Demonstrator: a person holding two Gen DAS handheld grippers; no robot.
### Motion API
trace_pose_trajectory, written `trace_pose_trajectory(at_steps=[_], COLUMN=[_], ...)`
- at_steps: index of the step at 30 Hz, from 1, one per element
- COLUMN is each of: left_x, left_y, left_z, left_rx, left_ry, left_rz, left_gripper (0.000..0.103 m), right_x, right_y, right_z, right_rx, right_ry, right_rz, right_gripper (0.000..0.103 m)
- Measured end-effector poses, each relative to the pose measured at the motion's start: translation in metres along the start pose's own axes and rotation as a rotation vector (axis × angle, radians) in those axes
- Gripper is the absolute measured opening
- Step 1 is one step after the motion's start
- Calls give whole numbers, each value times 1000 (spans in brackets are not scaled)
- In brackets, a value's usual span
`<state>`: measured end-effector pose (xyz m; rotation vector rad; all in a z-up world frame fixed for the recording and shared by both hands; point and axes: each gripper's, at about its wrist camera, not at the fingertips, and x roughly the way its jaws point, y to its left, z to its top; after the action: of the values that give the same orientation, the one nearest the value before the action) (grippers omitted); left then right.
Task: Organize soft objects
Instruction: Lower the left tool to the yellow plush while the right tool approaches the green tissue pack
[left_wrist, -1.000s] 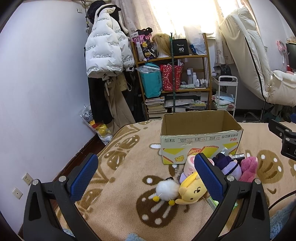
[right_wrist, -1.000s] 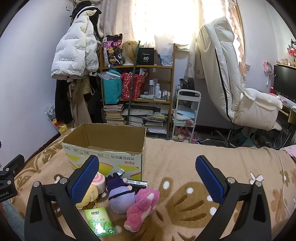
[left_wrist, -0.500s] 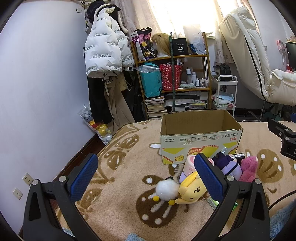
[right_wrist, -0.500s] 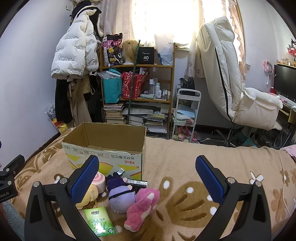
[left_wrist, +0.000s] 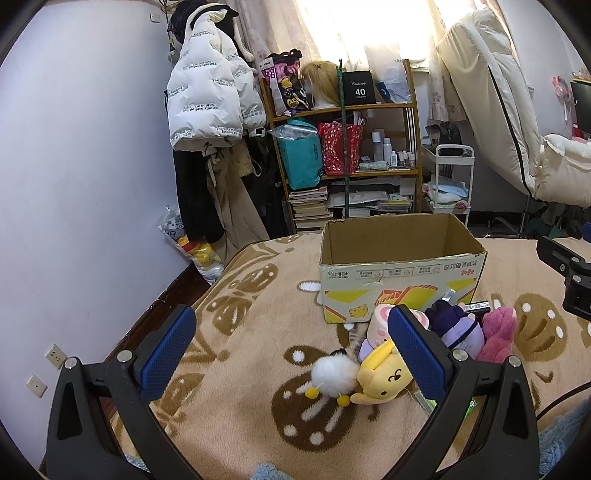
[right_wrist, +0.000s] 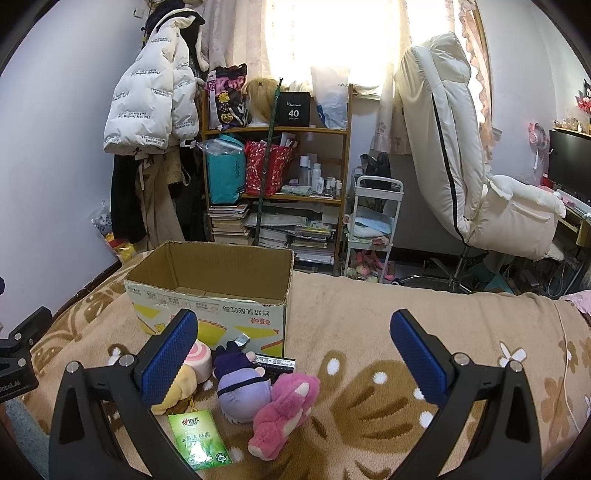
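Note:
An open, empty cardboard box stands on the brown patterned blanket. In front of it lies a heap of soft toys: a white pompom, a yellow plush, a pink roll plush, a purple plush and a pink plush. My left gripper is open and empty, hovering before the toys. My right gripper is open and empty above the purple and pink plush.
A green packet and a flat black box lie among the toys. Beyond the bed stand a cluttered shelf, hanging coats, a white cart and a white recliner chair.

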<state>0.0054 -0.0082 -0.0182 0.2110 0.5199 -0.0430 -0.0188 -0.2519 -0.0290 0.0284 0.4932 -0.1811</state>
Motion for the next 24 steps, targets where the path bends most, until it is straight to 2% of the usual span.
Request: trace_pose_trajectory(at_steps=[7, 14, 18, 24], left_x=[5, 19, 34, 54], left_y=[-2, -3, -5, -14], left_z=[12, 29, 35, 39], left_rx=[32, 40, 51, 102], left_ry=[35, 95, 179, 226], left_rz=[-51, -95, -126, -119], left_gripper=[102, 102, 102, 102], right_x=[2, 7, 17, 37], right_y=[8, 25, 32, 34], right_z=[-6, -2, 2, 2], right_rx=[-53, -118, -100, -49], right_ry=[34, 117, 163, 227], right_rz=[48, 112, 143, 163], right_gripper=[103, 103, 103, 103])
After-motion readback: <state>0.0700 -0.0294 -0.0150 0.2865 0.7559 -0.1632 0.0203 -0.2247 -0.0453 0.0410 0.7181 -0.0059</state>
